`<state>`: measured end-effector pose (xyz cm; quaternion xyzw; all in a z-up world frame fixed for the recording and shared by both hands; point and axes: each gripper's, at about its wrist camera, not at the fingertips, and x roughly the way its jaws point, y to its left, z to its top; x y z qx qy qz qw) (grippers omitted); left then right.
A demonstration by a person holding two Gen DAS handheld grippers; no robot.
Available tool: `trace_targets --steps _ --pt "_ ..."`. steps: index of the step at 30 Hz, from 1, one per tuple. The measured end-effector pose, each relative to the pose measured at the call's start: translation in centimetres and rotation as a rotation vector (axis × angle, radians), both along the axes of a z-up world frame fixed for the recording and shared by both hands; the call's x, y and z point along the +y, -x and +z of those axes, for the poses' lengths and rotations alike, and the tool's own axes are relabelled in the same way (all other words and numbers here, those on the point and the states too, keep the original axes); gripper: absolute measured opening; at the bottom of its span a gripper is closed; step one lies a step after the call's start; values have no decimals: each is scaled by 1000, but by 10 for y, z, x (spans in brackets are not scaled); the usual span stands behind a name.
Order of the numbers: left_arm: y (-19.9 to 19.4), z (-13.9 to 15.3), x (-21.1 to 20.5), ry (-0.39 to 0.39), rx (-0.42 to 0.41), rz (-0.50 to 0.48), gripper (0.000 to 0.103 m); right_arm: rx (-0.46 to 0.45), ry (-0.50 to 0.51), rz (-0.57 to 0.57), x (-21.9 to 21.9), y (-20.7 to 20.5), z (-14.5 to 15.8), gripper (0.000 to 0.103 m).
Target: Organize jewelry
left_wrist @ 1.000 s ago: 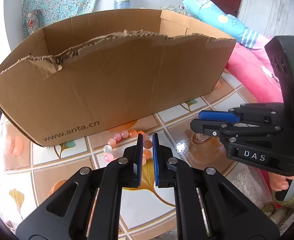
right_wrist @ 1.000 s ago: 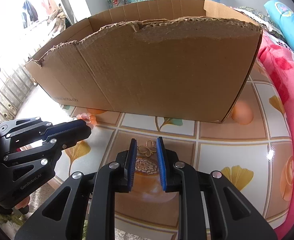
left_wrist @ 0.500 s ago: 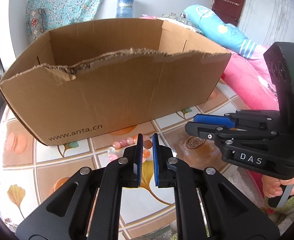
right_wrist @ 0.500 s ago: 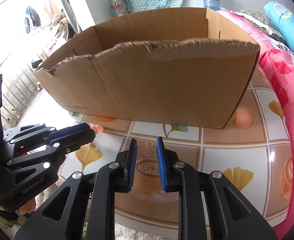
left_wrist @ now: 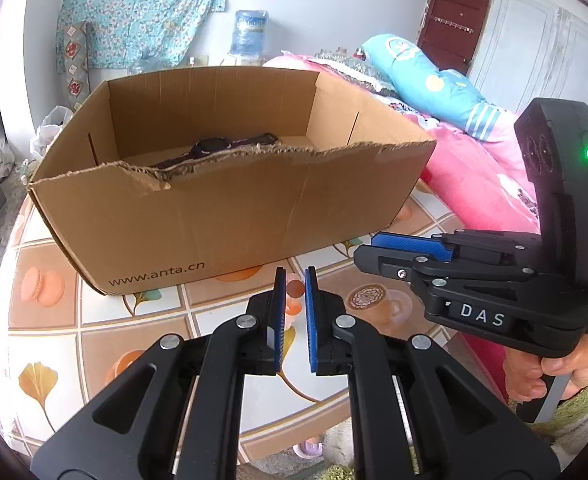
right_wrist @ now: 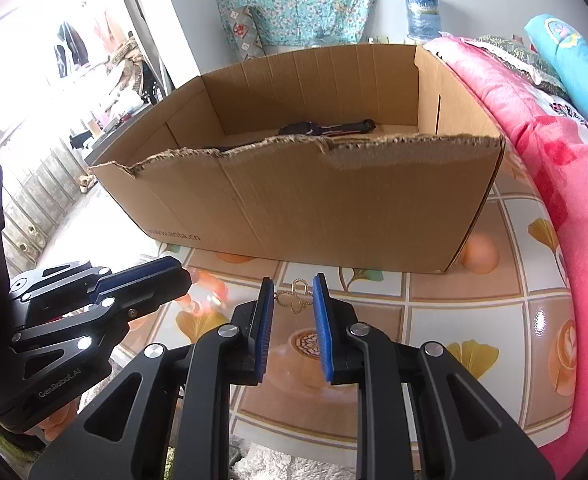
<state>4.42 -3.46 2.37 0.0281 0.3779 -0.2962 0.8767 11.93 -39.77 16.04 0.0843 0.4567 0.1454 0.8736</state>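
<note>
Both hand-held grippers pinch jewelry: left beads, right a crosswise gold clasp.

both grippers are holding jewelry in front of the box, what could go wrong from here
1. The gold clover piece is pinched only at the tips of the right gripper; a jolt might drop it onto the table.
2. The pink bead bracelet dangles below the left gripper and may snag the torn front wall of the cardboard box.
3. Both grippers sit close together and could bump on the way in.
</note>
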Motion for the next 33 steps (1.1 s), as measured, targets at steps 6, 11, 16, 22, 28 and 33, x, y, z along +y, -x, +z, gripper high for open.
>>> trace_targets --steps 6,11,16,22,28,33 --pt "4 7 7 38 -11 14 8 -26 1 4 4 5 12 20" --pt "9 19 15 66 -26 22 8 -63 18 -18 4 11 28 20" --pt "12 37 16 72 -49 -5 8 -89 14 -24 6 17 46 20" --pt "16 67 15 114 -70 -51 8 -129 16 -27 4 21 69 20" --pt "10 106 18 185 -104 -90 8 -203 21 -49 -6 16 102 20" --pt "-10 128 13 205 -118 -122 8 -260 22 -88 -22 5 123 20"
